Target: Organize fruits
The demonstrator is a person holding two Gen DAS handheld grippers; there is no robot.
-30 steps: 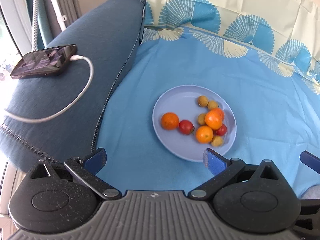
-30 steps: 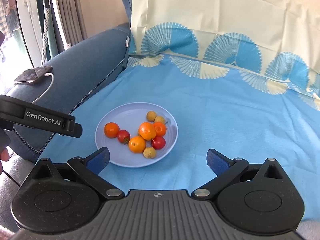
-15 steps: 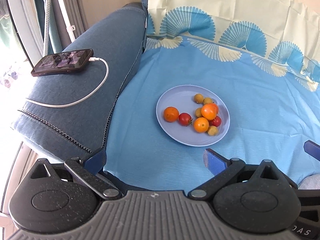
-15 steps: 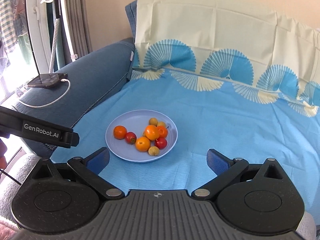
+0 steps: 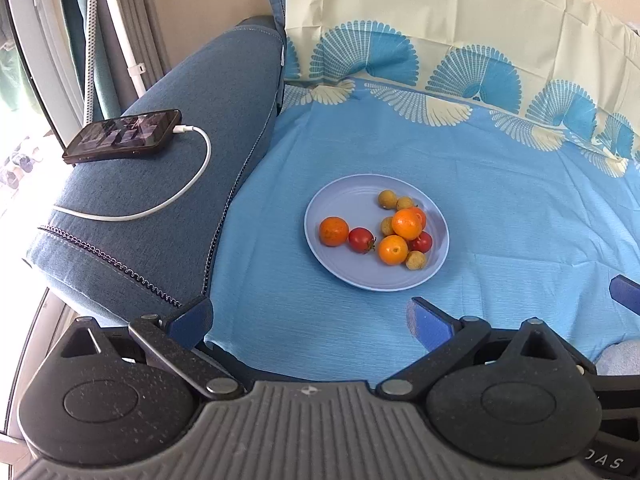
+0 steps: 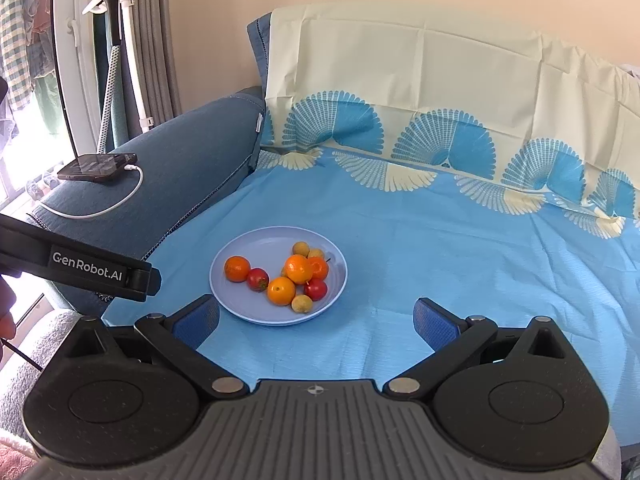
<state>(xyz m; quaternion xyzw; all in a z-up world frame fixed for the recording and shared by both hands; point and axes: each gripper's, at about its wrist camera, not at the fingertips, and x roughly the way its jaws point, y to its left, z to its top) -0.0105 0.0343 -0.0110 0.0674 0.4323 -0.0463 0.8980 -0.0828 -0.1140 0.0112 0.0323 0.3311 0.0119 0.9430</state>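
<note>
Fruit's all piled on the plate, both grippers empty

The plate (image 5: 352,276) sits on the blue sheet (image 5: 520,208) holding oranges (image 5: 407,224), red tomatoes (image 5: 361,239) and small yellow fruits (image 5: 387,199). Left gripper (image 5: 310,318) and right gripper (image 6: 316,318) both hang back near the plate with fingers spread wide, gripping nothing. A phone (image 5: 124,135) lies charging on the armrest (image 5: 168,184).
</note>
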